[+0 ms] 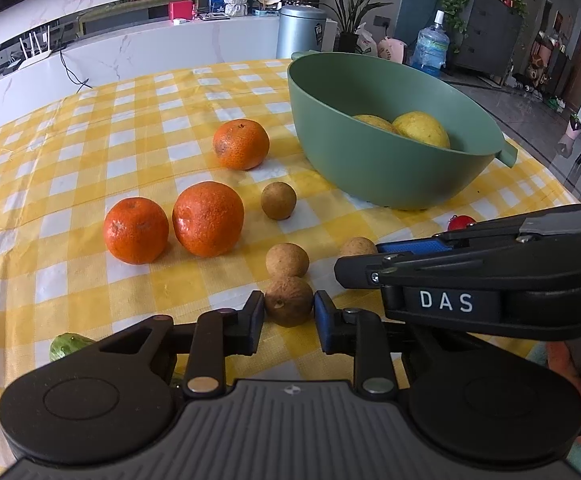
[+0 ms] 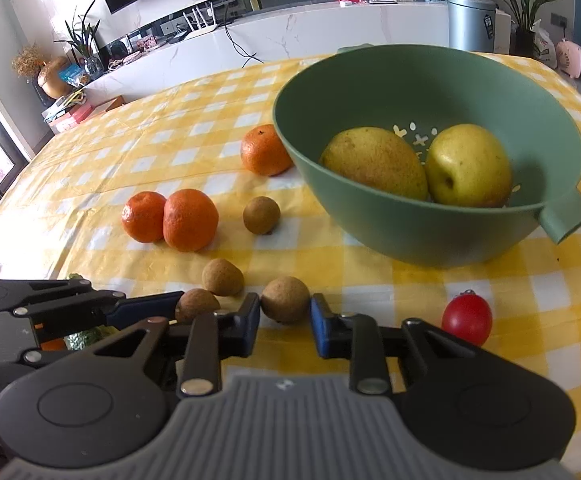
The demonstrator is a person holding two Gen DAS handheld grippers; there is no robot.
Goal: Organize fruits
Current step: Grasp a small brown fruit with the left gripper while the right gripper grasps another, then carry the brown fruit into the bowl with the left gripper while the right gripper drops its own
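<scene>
A green bowl (image 1: 370, 168) (image 2: 430, 236) on the yellow checked cloth holds two yellow pears (image 2: 466, 164). Three oranges (image 1: 206, 218) and several small brown longans lie loose to its left. My left gripper (image 1: 289, 306) is shut on a longan (image 1: 289, 300), its pads touching both sides. My right gripper (image 2: 285, 306) is shut on another longan (image 2: 285, 298), which rests on the cloth. The right gripper also shows in the left wrist view (image 1: 374, 258), and the left one in the right wrist view (image 2: 178, 300).
A red cherry tomato (image 2: 466, 318) (image 1: 461, 222) lies right of the right gripper. A green vegetable (image 1: 66, 345) lies at the near left. Two more longans (image 1: 278, 201) (image 1: 287, 259) sit between the oranges and the bowl. The table edge (image 1: 550, 168) runs right of the bowl.
</scene>
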